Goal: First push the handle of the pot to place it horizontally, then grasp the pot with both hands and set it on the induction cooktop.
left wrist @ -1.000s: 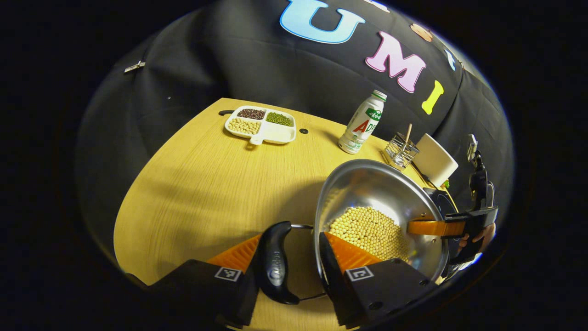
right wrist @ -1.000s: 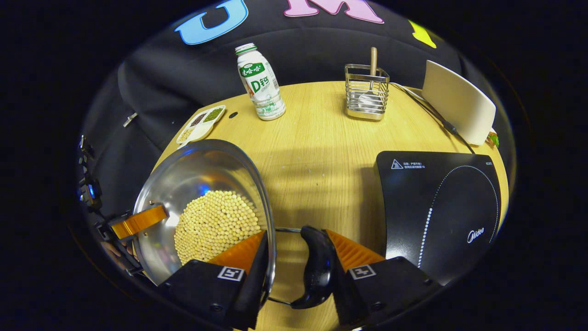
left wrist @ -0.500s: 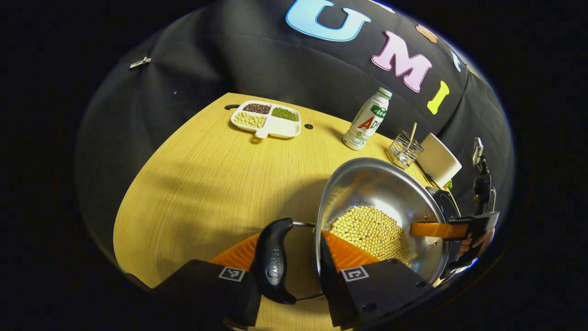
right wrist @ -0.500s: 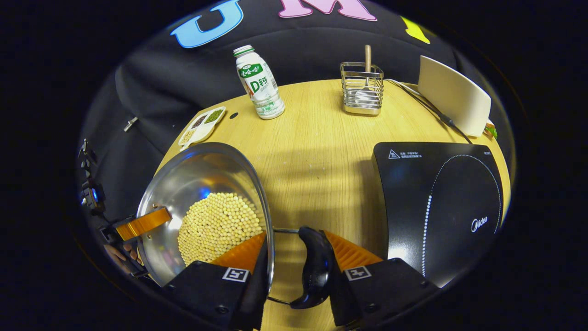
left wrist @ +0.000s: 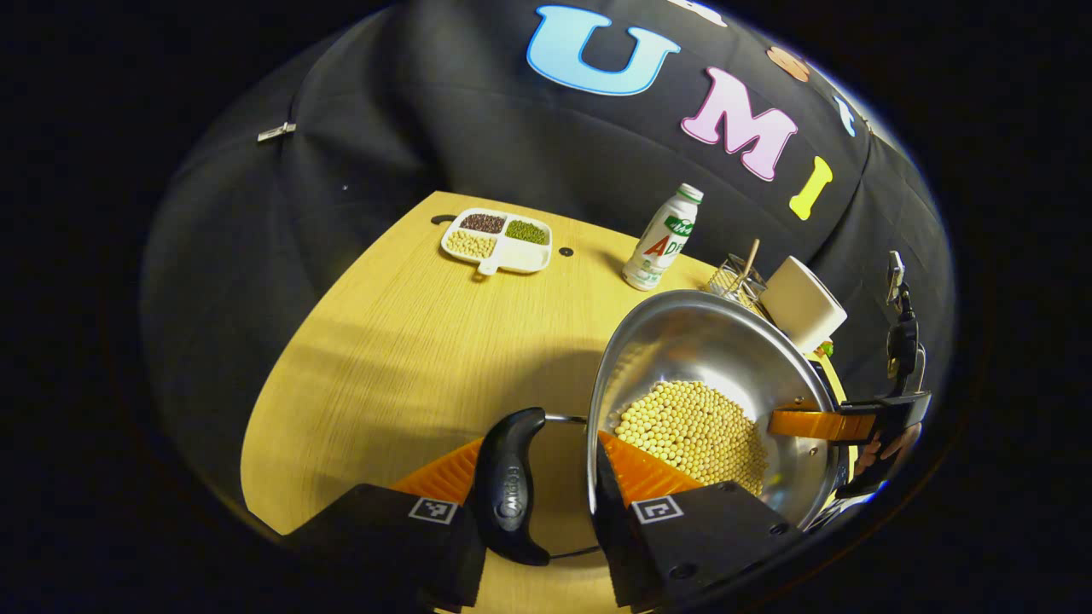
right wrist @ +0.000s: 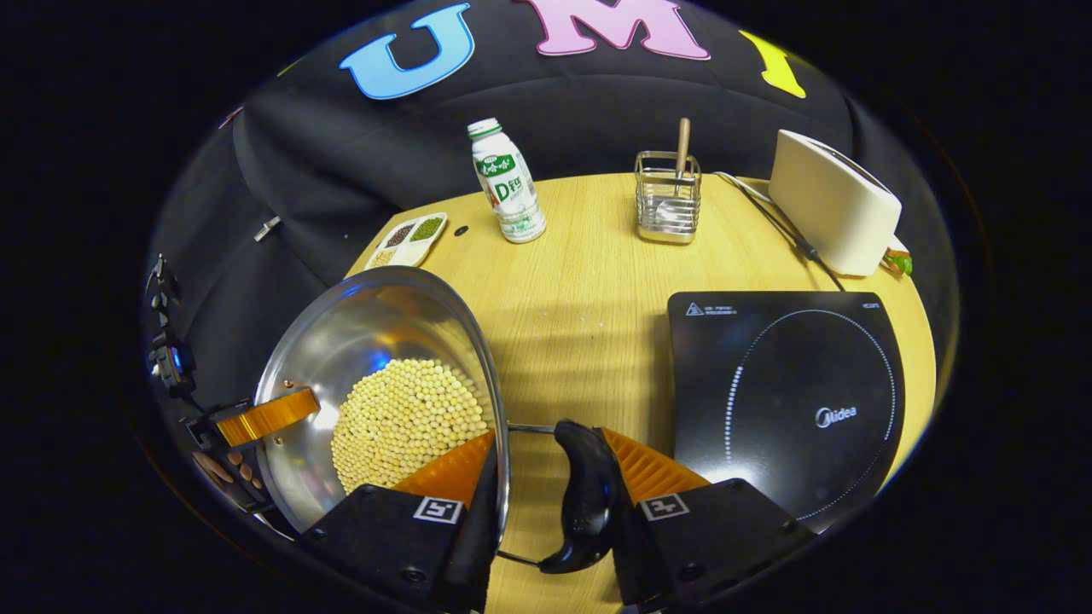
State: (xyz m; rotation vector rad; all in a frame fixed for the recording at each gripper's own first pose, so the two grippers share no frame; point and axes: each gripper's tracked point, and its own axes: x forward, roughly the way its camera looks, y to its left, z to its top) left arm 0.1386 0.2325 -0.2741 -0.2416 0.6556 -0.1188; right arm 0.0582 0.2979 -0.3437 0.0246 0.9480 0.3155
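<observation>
A steel pot (left wrist: 708, 358) holding soybeans (left wrist: 691, 426) hangs above the wooden table (left wrist: 409, 341), gripped from both sides. My left gripper (left wrist: 533, 452) is shut on the pot: one finger sits inside the rim and the other outside the black side handle (left wrist: 508, 486). In the right gripper view, my right gripper (right wrist: 550, 448) clamps the pot (right wrist: 375, 324) the same way at its other black handle (right wrist: 584, 499). The black induction cooktop (right wrist: 785, 392) lies on the table right of the pot. Each gripper shows across the pot in the other's view, the right gripper (left wrist: 853, 422) and the left gripper (right wrist: 256, 414).
At the back of the table (right wrist: 580, 290) stand a white drink bottle (right wrist: 508, 183), a wire holder (right wrist: 667, 200) with a wooden-handled utensil, and a white appliance (right wrist: 832, 205) with a cable. A divided dish (left wrist: 497, 241) of beans lies at the far left corner.
Both grippers have carried the pot upward and a little back. In the right gripper view the cooktop now shows more from above and nearer the middle.
</observation>
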